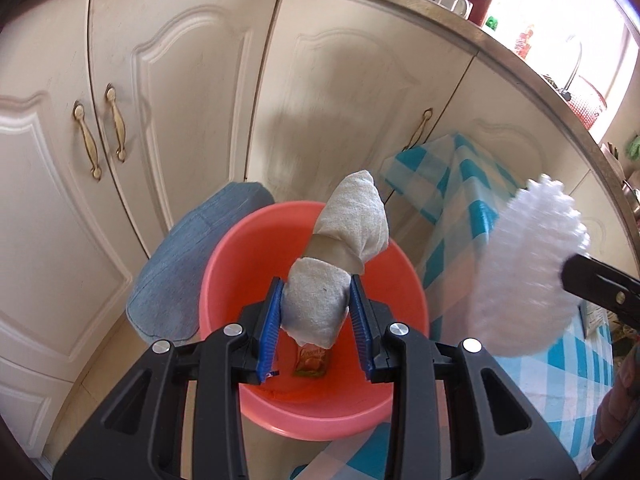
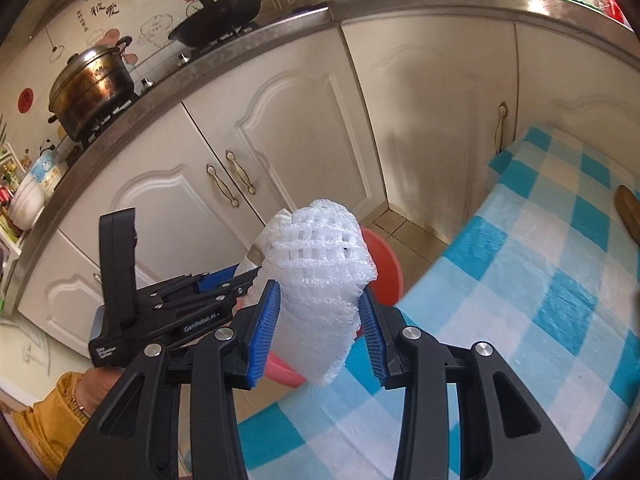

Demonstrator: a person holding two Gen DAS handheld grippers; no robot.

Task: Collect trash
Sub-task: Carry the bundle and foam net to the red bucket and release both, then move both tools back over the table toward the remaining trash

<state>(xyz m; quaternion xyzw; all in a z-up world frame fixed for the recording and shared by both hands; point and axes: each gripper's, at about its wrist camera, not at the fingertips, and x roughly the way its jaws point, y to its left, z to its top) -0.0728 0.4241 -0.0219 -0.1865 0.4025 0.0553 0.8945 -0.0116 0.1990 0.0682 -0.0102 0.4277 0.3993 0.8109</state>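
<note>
Left wrist view: desk (image 1: 460, 184), checked cloth; pink bin (image 1: 224, 264) on the floor off its corner, sachet (image 1: 310, 362) inside. Left hand-held gripper (image 1: 316, 304) clamps a tissue-wrapped roll (image 1: 340, 236) above the bin. Right hand-held gripper (image 2: 318, 326) grips foam netting (image 2: 316, 264) near the desk edge. Step judged: drop-off. Next: release the roll into the bin, then carry the netting over it.

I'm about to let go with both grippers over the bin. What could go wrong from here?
1. The foam net in the right gripper hangs over the checked tablecloth, beside the red bucket; released now, it likely misses.
2. The long tissue roll in the left gripper could catch the rim.
</note>
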